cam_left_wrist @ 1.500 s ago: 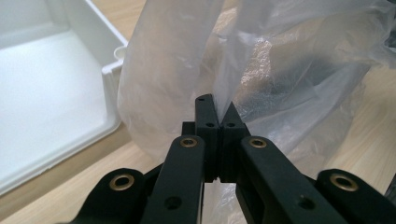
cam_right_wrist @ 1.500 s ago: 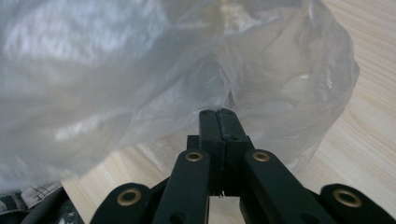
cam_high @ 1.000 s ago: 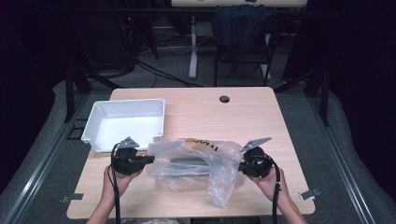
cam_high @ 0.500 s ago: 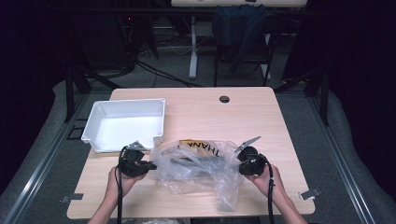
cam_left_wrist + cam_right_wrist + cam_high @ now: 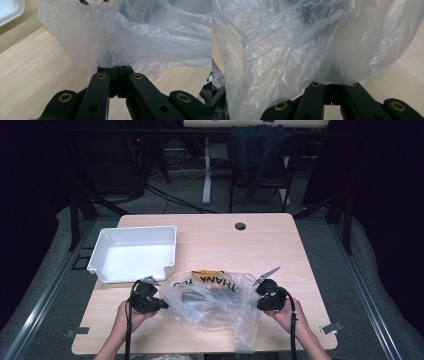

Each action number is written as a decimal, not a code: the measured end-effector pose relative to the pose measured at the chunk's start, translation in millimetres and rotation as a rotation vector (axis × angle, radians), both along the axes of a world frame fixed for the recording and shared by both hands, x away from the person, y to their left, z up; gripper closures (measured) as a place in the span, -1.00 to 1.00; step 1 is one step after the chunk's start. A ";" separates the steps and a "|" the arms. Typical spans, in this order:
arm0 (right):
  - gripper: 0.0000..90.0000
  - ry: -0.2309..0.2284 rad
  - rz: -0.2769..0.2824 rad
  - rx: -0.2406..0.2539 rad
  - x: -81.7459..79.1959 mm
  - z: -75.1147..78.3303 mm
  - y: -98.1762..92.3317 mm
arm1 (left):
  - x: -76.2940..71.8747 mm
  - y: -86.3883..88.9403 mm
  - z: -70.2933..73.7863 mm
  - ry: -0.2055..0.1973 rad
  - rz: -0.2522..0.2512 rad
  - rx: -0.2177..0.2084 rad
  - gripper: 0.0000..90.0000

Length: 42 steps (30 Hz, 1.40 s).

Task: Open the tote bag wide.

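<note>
A clear plastic bag (image 5: 212,300) printed "THANK YOU" lies on the wooden table (image 5: 215,240) near its front edge, with a dark object inside it. My left gripper (image 5: 162,305) is shut on the bag's left edge, and the film (image 5: 120,42) bunches up just above its closed jaws in the left gripper view. My right gripper (image 5: 259,299) is shut on the bag's right edge. In the right gripper view the bag (image 5: 312,45) drapes over the jaw tips and hides them. The bag hangs stretched between the two grippers.
A white rectangular tray (image 5: 134,253) stands at the table's left, just behind my left hand; its corner (image 5: 10,10) appears in the left gripper view. A round cable hole (image 5: 240,226) sits at the back centre. Dark chairs and desk legs stand beyond the table.
Both hands shifted slightly toward the back of the table with the bag, and the left one sank a little. The bag now lies flatter and more spread out.
</note>
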State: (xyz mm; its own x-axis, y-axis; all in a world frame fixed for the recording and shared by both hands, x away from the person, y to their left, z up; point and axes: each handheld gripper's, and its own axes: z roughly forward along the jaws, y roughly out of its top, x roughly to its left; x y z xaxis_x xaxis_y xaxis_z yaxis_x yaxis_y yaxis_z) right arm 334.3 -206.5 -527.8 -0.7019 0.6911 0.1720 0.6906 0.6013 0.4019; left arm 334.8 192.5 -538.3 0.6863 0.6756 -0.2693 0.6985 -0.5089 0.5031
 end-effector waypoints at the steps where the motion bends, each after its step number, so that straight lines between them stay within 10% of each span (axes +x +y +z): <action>1: 1.00 0.005 0.005 -0.006 -0.1 -0.9 0.0 | -0.3 -0.8 -1.0 0.004 0.001 0.002 1.00; 14: 0.76 0.000 -0.013 -0.077 5.8 -9.3 6.5 | 0.6 -6.7 -3.2 -0.013 -0.021 0.077 1.00; 21: -0.01 -0.086 -0.089 0.051 -8.4 26.3 -25.8 | 1.4 -6.4 -1.5 -0.040 -0.007 0.070 1.00; 25: -0.18 -0.178 -0.149 0.147 -17.9 50.1 -43.2 | 1.3 -6.6 -0.6 -0.051 -0.008 0.077 1.00; 32: -0.34 -0.182 -0.082 0.330 -25.0 62.8 -31.4 | 1.5 -6.9 -0.1 -0.059 -0.004 0.083 1.00; 39: -0.04 -0.111 -0.050 0.230 -19.7 42.6 -10.2 | 2.3 -4.6 2.0 -0.065 -0.021 0.090 0.87; 42: 0.63 -0.081 -0.037 0.153 -13.2 26.7 1.4 | 1.9 -0.9 5.5 -0.070 -0.022 0.076 0.67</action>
State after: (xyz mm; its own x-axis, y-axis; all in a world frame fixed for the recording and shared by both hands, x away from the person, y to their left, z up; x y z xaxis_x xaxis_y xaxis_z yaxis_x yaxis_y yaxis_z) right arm 321.0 -205.1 -501.2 -0.6927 0.6866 0.2207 0.6723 0.5041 0.5421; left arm 336.7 191.6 -532.8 0.7165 0.6768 -0.1690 0.6513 -0.5623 0.5095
